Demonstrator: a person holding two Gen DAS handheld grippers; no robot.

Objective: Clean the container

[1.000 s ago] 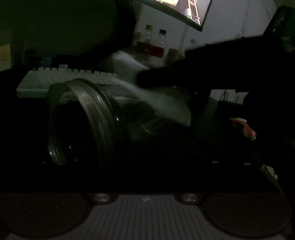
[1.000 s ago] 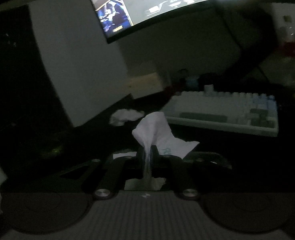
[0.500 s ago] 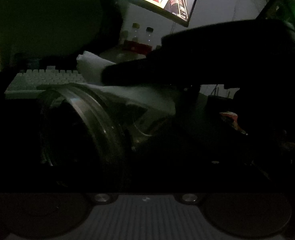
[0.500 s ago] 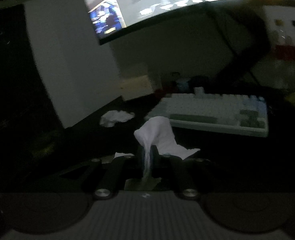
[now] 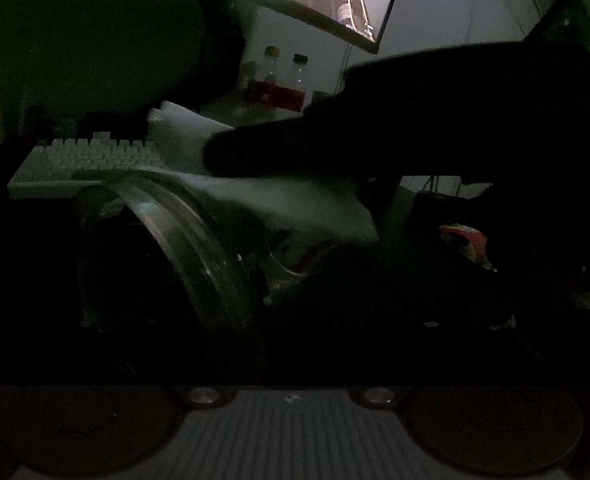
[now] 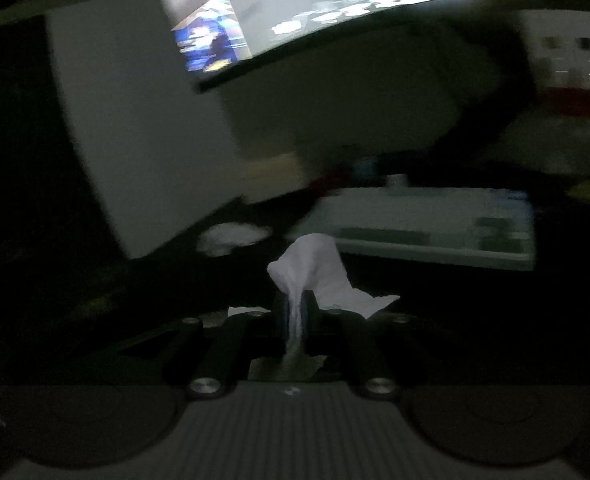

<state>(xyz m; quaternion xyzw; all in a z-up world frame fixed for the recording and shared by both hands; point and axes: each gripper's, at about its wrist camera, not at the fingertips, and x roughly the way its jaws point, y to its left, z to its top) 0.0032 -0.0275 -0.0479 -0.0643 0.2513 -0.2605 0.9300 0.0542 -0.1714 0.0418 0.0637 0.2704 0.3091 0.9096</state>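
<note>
In front of the white keyboard (image 5: pixel 87 160), a clear glass jar (image 5: pixel 199 248) lies on its side across the left wrist view, seemingly gripped by the left gripper, though its fingers are lost in the dark and I cannot tell their state. The jar's long axis runs left to right, its threaded mouth (image 5: pixel 143 240) pointing left. The right gripper (image 6: pixel 295 312) is clamped on a white tissue (image 6: pixel 315 268); seen from the left camera, it reaches in from the right over the jar's wall, the tissue (image 5: pixel 279 196) draped along the top. The wiping stroke seems to follow that axis.
</note>
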